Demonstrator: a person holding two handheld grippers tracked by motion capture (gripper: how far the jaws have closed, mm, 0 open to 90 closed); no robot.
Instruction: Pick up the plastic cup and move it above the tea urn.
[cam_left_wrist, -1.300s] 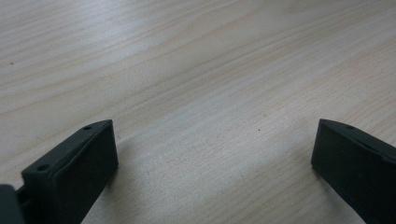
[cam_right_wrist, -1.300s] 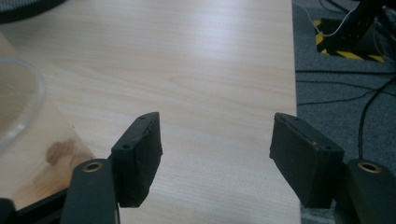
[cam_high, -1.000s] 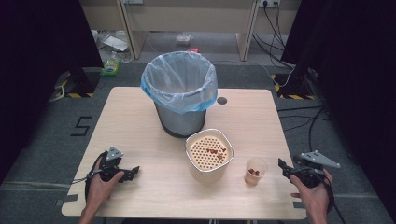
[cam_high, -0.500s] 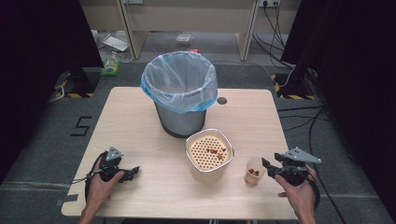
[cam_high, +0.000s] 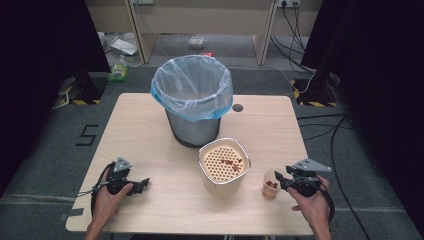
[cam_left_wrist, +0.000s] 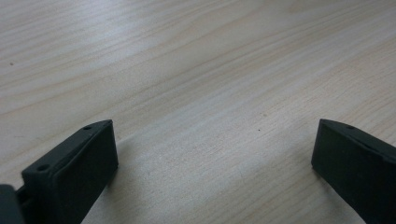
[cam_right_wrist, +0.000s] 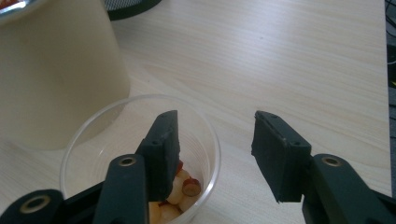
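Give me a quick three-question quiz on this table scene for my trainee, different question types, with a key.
1. True or false: the right tool has one jaw inside the small clear plastic cup and one outside its rim.
2. Multiple choice: what lines the round grey waste bin? A) light blue plastic bag B) newspaper C) black cloth
3. Fill in: the left tool hangs open above bare ____.

Key
1. True; the cup wall sits between the jaws, not yet pinched.
2. A; the bag folds over the bin's rim.
3. The light wooden table; nothing lies between its jaws.
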